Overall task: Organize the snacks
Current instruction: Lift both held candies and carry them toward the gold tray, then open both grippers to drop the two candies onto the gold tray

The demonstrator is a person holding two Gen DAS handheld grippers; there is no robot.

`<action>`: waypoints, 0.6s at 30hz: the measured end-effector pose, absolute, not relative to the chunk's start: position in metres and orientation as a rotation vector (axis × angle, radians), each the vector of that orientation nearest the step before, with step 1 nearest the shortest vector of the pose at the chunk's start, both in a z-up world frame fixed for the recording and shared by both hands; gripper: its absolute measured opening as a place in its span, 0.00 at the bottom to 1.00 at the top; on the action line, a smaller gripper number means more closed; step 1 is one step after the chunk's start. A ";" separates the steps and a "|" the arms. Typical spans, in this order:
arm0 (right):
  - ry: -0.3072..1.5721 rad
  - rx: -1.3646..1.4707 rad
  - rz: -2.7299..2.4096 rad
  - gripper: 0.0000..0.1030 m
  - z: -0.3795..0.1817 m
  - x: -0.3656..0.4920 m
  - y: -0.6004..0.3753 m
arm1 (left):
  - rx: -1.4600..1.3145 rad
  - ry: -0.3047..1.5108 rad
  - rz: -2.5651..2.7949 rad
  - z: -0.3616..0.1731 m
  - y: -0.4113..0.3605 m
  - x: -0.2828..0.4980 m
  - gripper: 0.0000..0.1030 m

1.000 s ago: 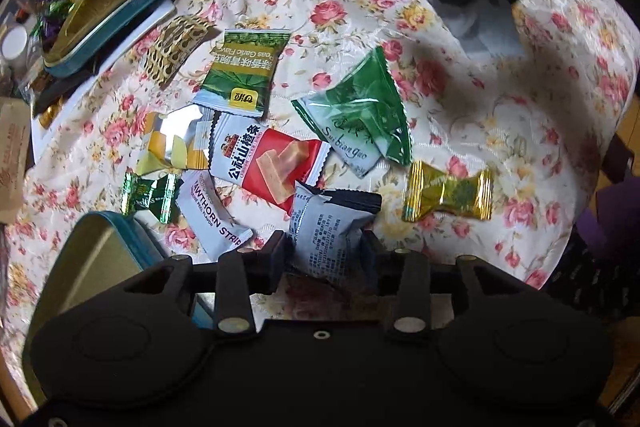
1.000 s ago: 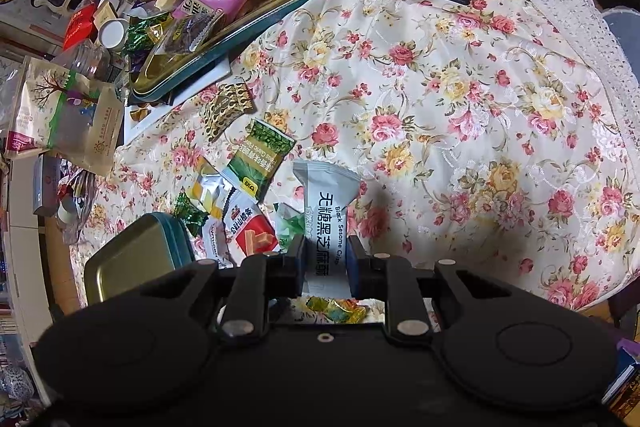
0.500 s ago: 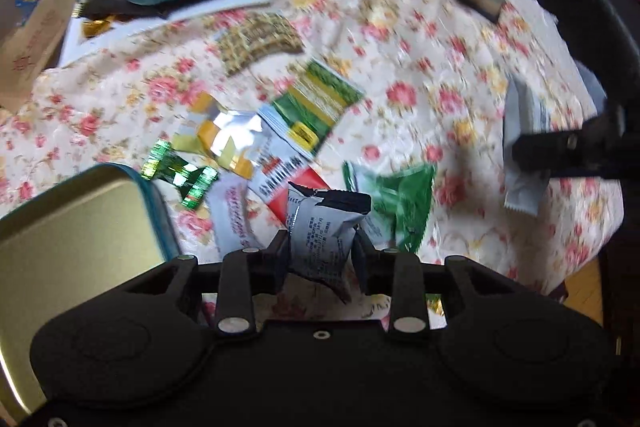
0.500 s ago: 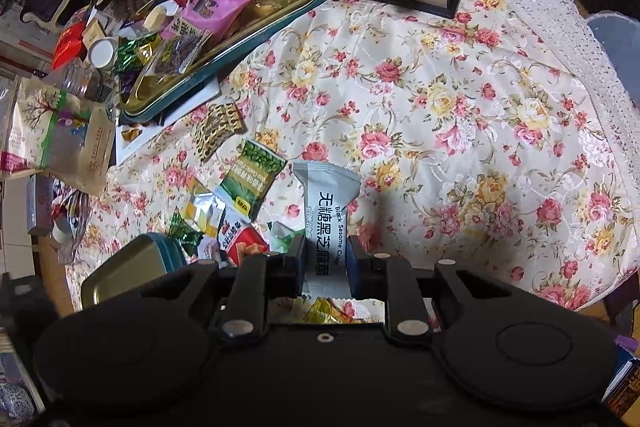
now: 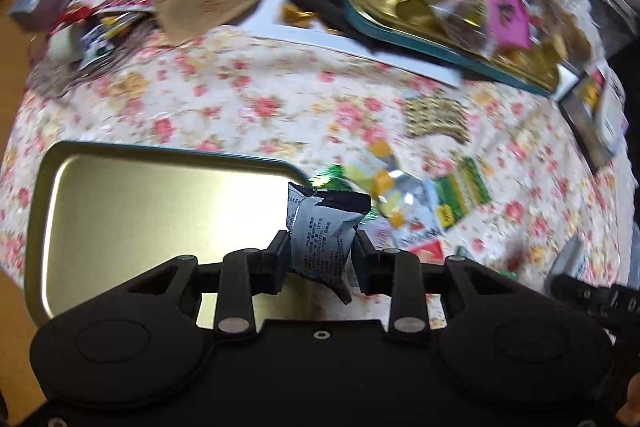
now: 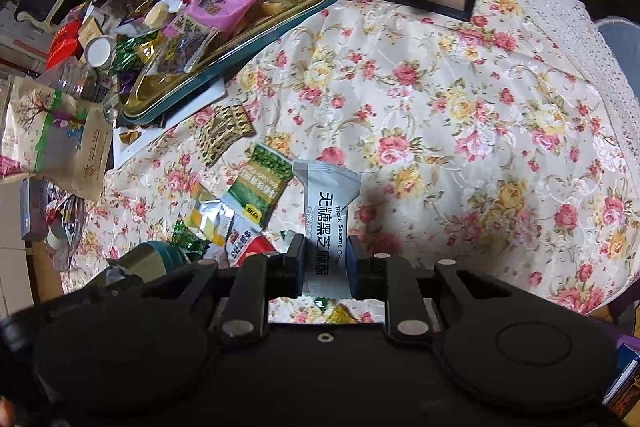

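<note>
Left tool, pointing steeply down, grasps a grey packet over the tin; right tool clenches a sesame bar.

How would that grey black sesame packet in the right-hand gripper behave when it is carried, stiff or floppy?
Probably fairly stiff: the black sesame packet sticks straight out from the right gripper without drooping, which suggests a firm bar inside. It looks light, since a pinch near one end holds it. Its smooth film wrapper may be a bit slippery, so it could slide if the grip loosened.
</note>
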State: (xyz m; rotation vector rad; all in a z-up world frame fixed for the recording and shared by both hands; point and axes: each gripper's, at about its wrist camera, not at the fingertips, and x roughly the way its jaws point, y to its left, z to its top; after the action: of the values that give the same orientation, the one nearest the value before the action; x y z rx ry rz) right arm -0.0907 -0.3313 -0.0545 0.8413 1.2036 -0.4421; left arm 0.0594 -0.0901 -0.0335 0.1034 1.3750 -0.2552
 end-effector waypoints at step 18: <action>1.223 0.734 -0.267 0.22 -0.042 -0.020 -0.226 | 0.071 1.305 -0.023 -0.016 -0.005 0.083 0.40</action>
State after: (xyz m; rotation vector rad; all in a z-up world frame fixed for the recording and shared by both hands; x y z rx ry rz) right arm -0.0205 -0.2257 -0.0419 0.7336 1.2233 -0.2675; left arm 0.0835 -0.0055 -0.0163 0.0712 1.3049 -0.0230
